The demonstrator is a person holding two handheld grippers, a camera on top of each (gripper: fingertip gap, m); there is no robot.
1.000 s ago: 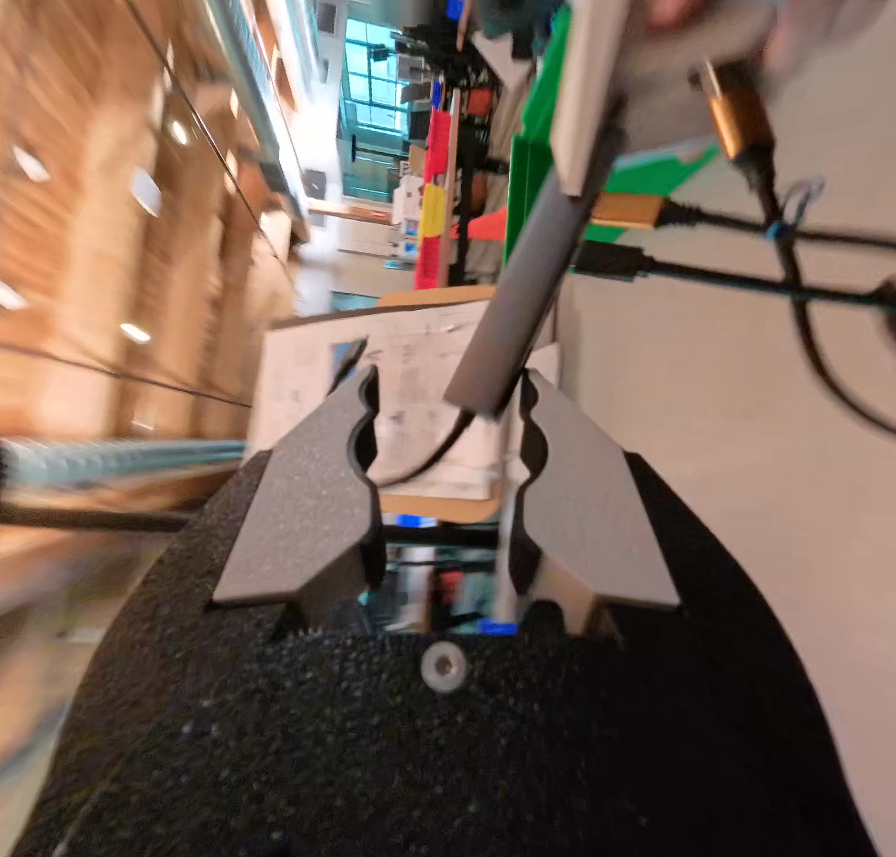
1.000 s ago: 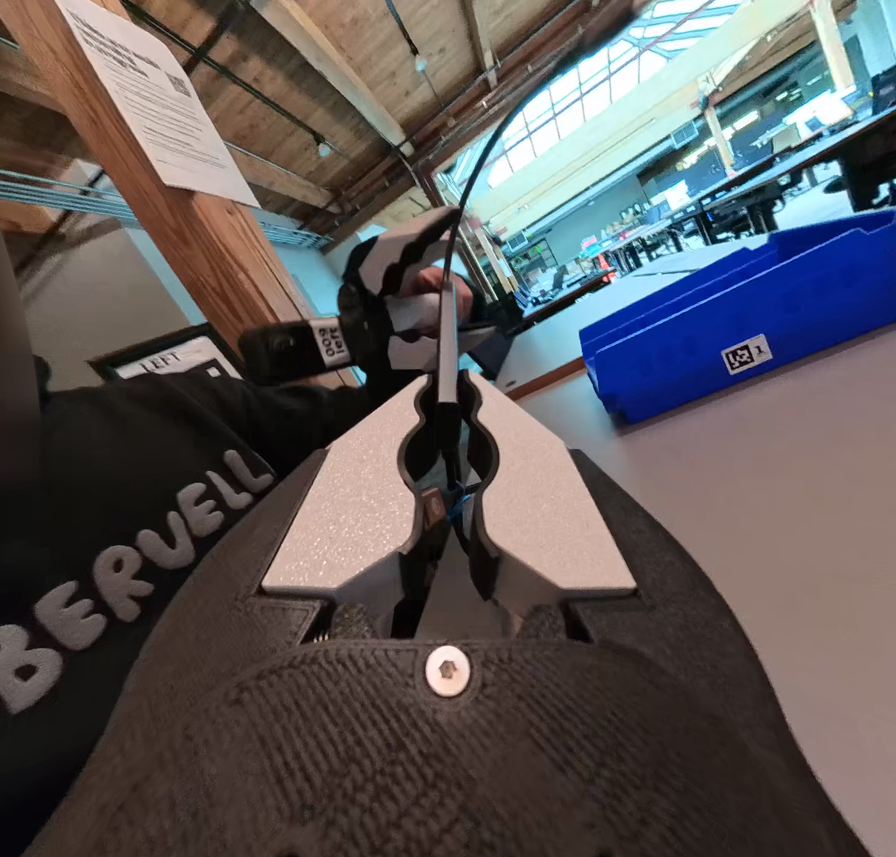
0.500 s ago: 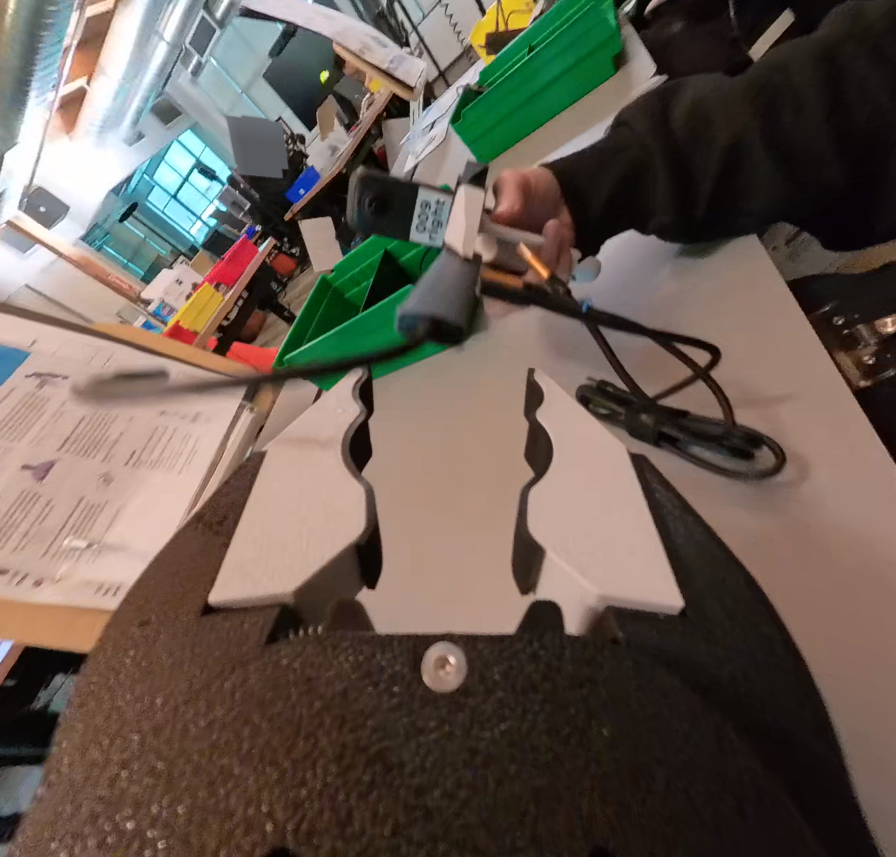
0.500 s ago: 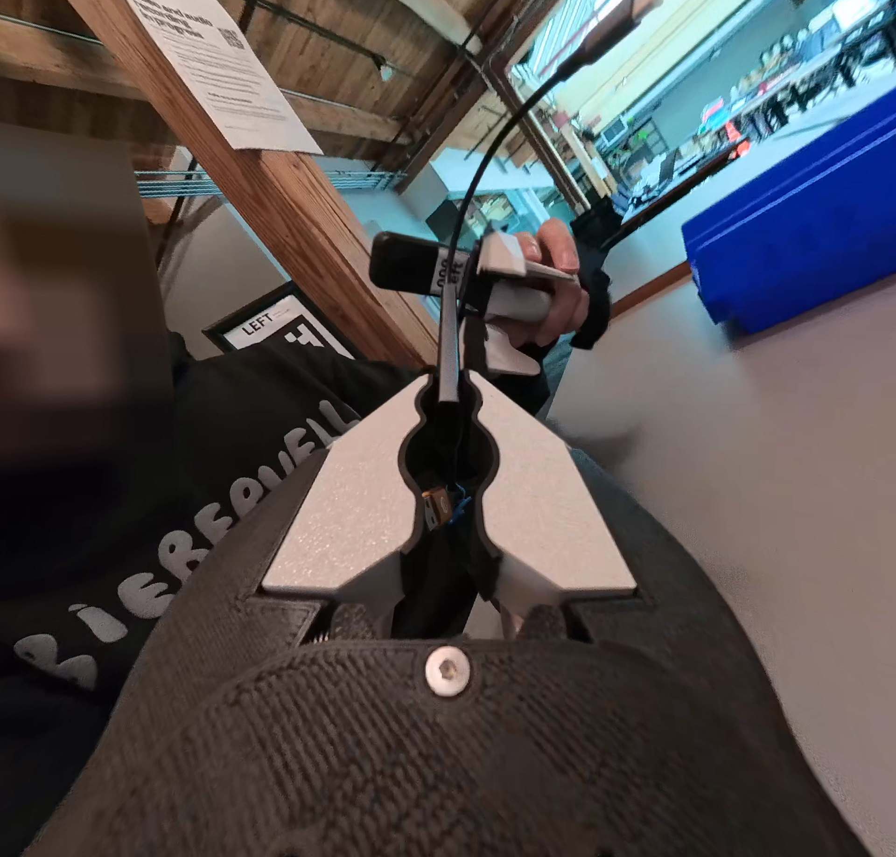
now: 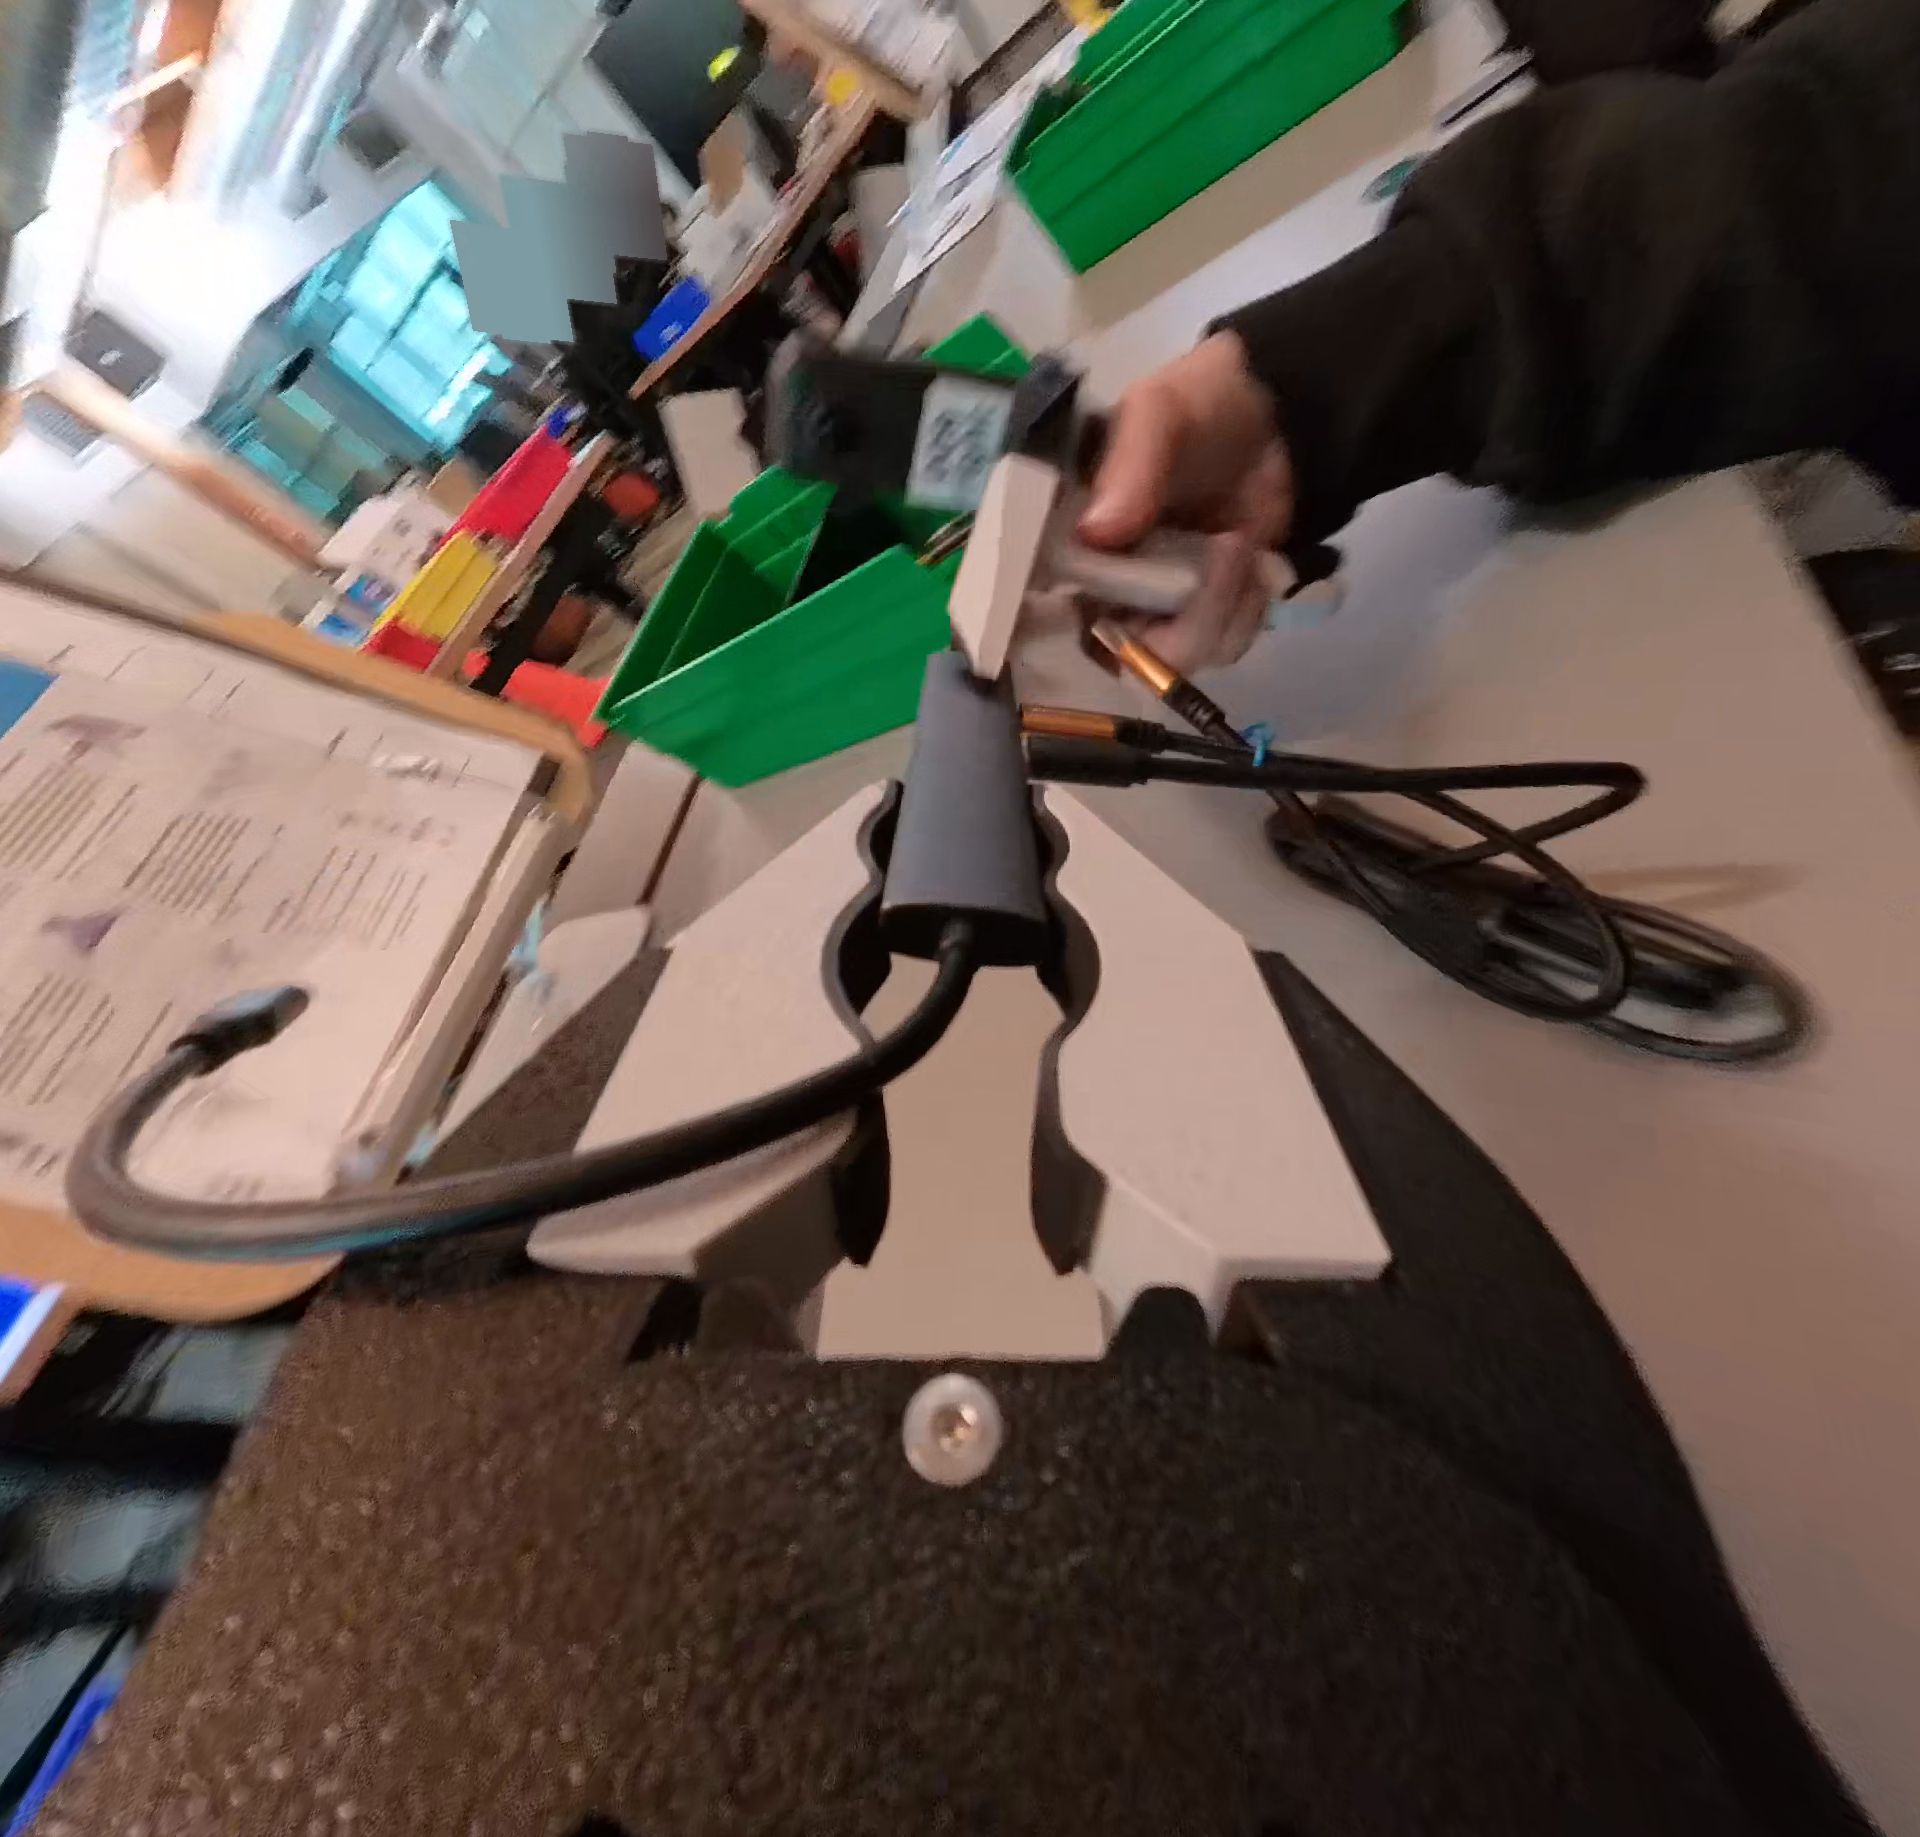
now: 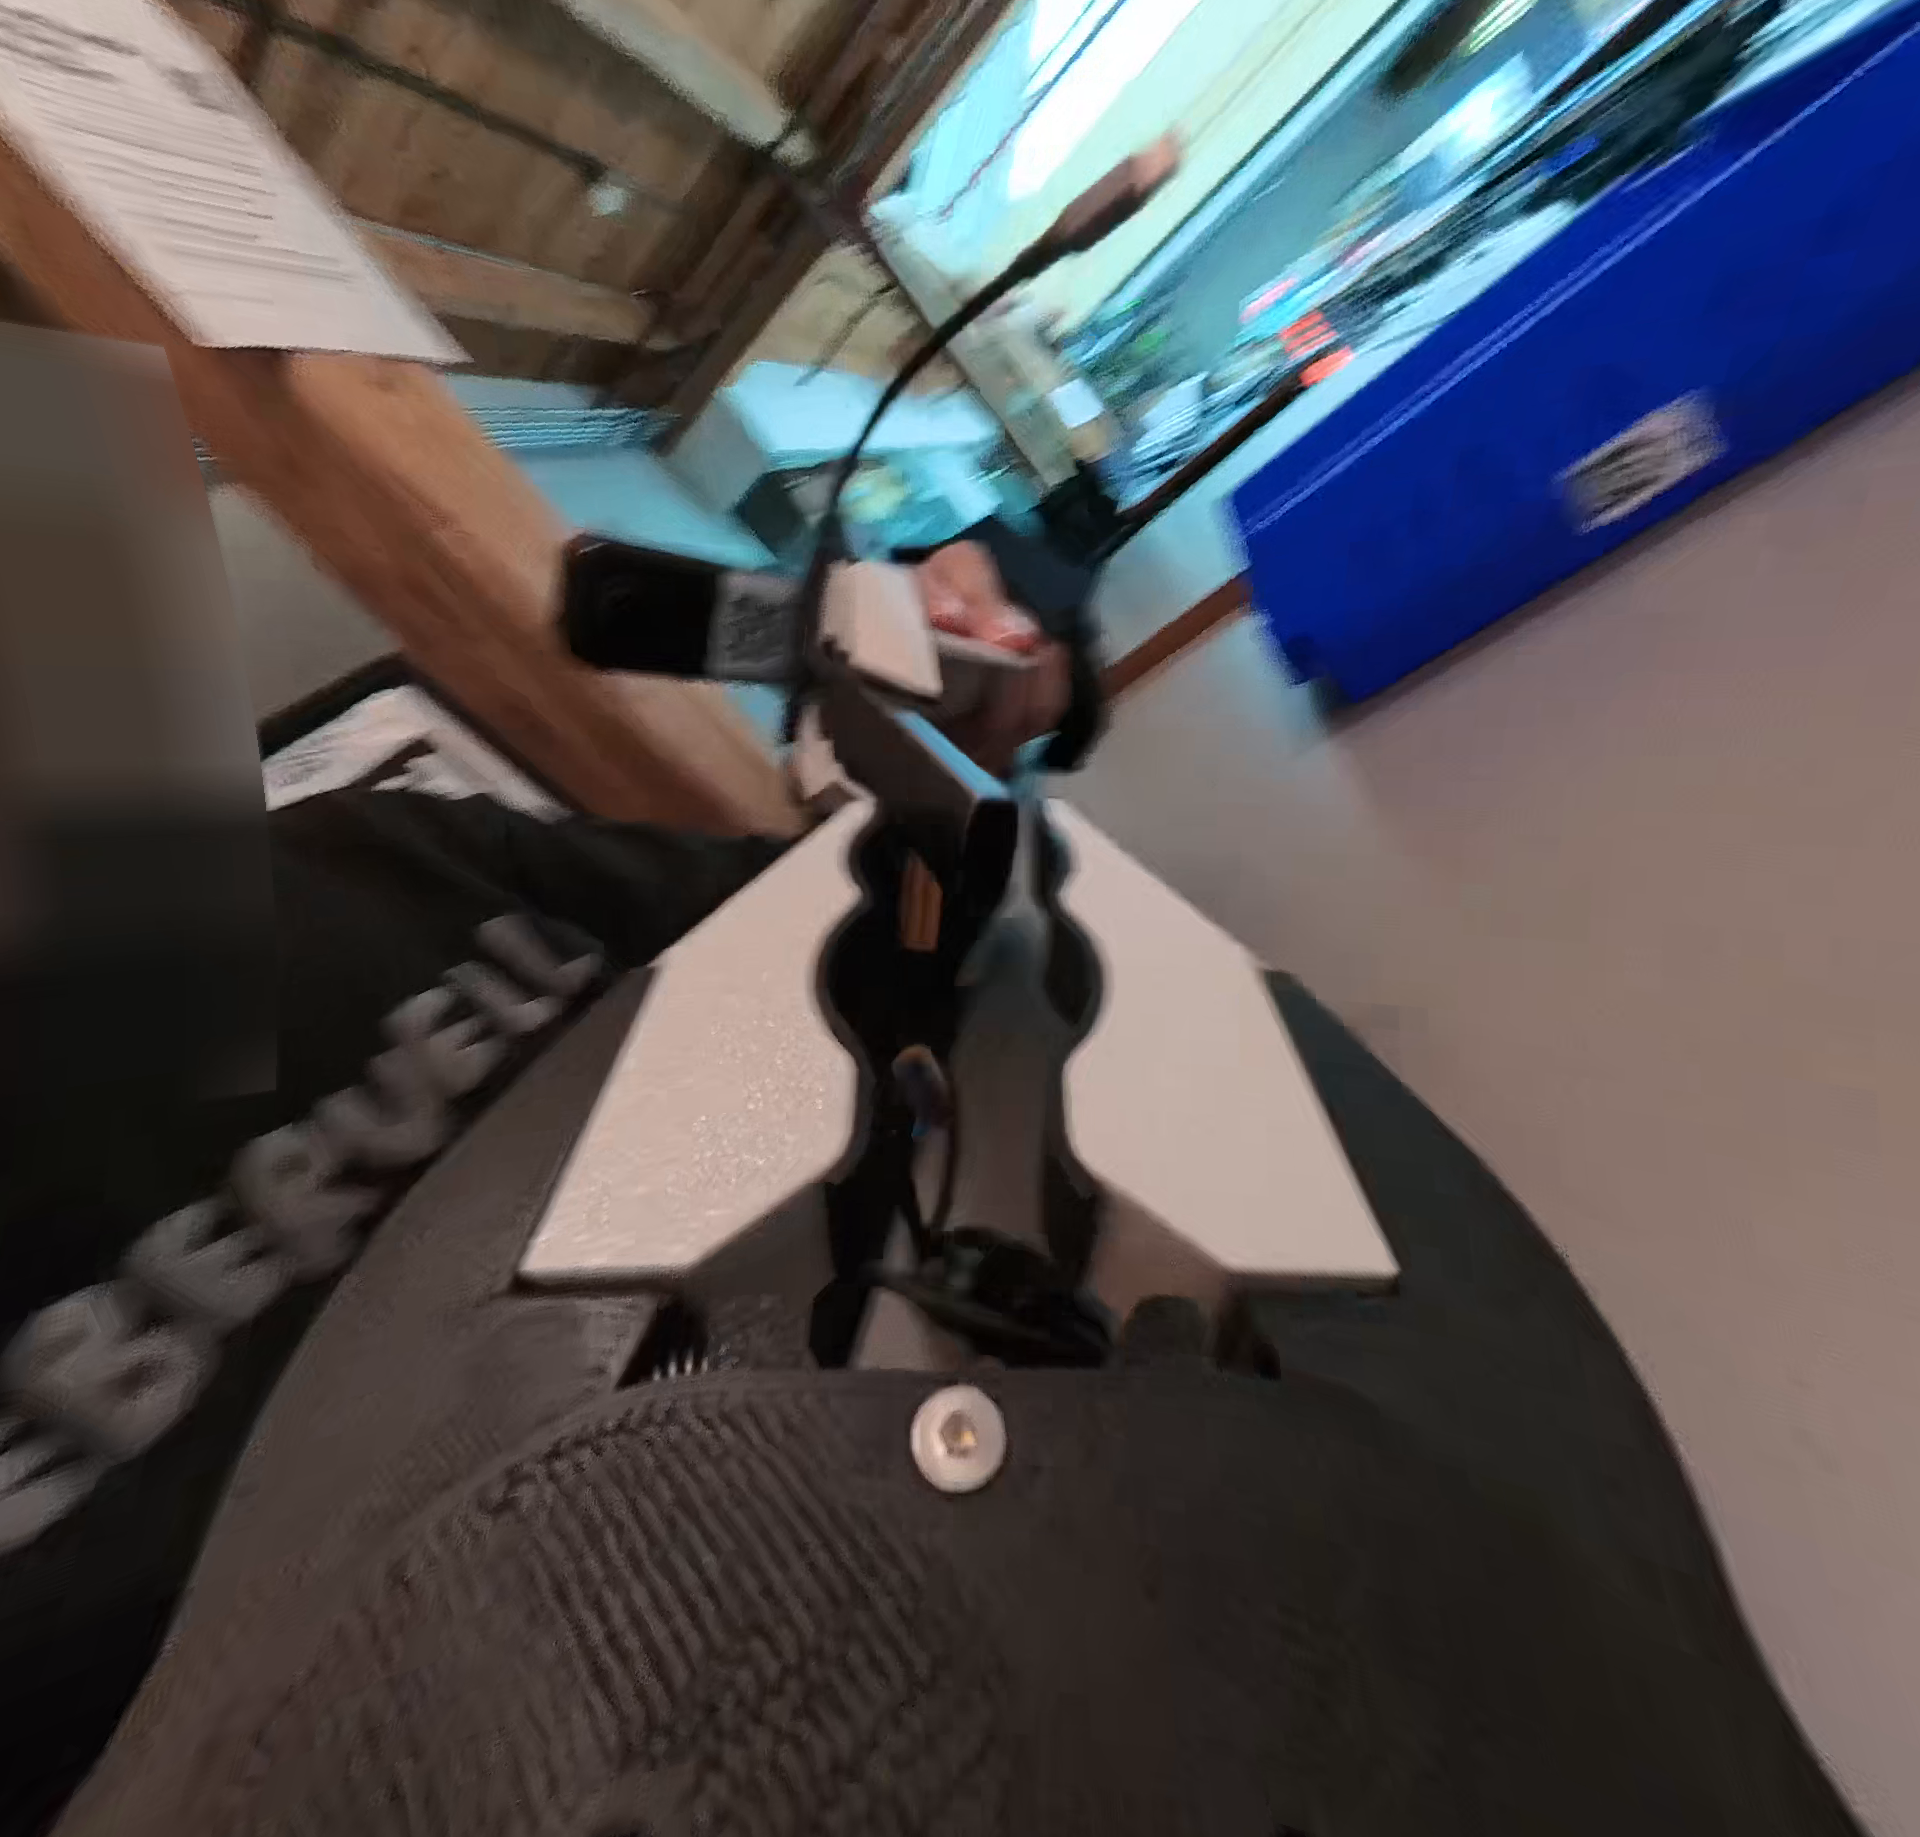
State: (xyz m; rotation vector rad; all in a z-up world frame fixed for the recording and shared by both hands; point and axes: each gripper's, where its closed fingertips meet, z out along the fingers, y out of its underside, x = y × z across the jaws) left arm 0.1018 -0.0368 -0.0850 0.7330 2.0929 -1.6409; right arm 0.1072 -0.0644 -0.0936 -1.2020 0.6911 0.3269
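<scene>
Two grippers meet over a pale grey table, and we see each from the other's camera. Our left gripper has its fingers closed in on the dark grey hub, a slim adapter body that sits between the fingertips with both sides touching them; from its near end a short black lead curves out to the left of the gripper and ends in a small plug hanging free in front of a printed sheet on a board. Just ahead of the left gripper, the right gripper pinches the far end of that same hub, a hand in a dark sleeve wrapped round its handle. In the right wrist view, our right gripper stands part open, with the hub's end reaching between the fingertips; motion blur keeps us from telling whether they truly clamp it. Right of the left gripper, a coiled black cable with copper-coloured plugs lies on the table. A green bin stands ahead and left. Ahead and right of the right gripper stands a blue bin.
</scene>
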